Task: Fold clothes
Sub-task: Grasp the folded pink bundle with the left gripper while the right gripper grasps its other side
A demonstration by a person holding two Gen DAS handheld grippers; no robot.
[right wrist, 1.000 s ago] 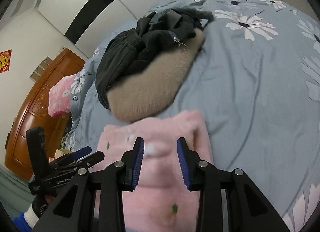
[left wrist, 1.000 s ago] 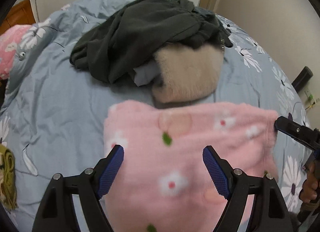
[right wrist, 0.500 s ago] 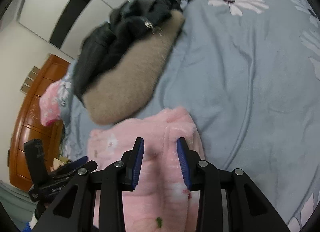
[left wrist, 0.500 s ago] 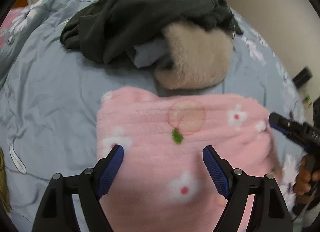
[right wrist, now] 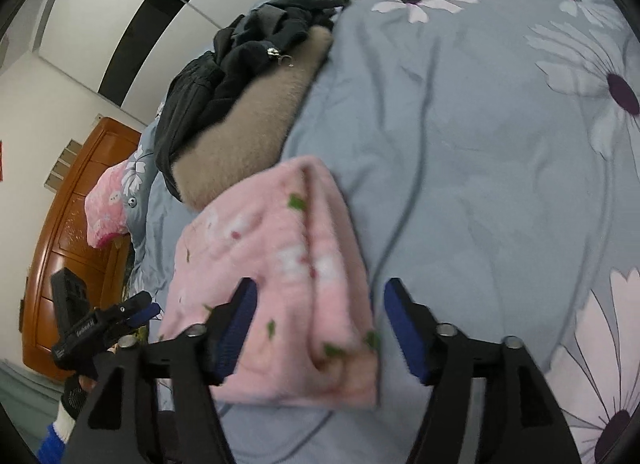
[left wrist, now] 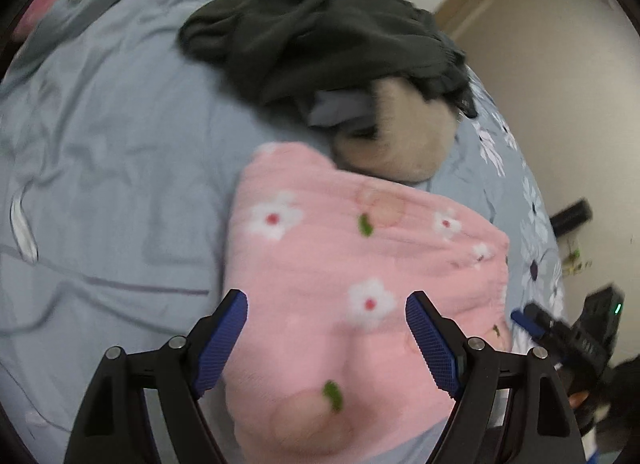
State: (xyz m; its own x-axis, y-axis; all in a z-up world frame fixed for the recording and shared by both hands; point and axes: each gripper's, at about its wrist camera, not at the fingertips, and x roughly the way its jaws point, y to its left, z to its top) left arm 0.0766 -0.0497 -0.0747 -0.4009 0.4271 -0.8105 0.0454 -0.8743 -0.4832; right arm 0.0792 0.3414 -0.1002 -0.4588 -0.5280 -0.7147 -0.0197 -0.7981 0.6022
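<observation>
A folded pink fleece garment with white flowers (left wrist: 352, 264) lies on the bed. My left gripper (left wrist: 326, 304) hovers open over its near half, pads clear of the cloth. In the right wrist view the same pink garment (right wrist: 272, 264) shows its folded right edge between the opening jaws of my right gripper (right wrist: 320, 292); the pads do not press on it. Each gripper shows in the other's view: the right gripper (left wrist: 536, 320) at the garment's right edge, the left gripper (right wrist: 140, 308) at its left.
Behind the pink garment sits a pile of dark clothes (left wrist: 328, 44) on a beige fleece piece (left wrist: 400, 136). The blue-grey flowered duvet (right wrist: 480, 144) spreads to the right. A pink pillow (right wrist: 106, 208) and wooden furniture (right wrist: 68, 224) stand at the left.
The right gripper's jaws have widened and it has come lower over the pink garment's right edge. The left gripper has shifted and rolled, staying open over the garment.
</observation>
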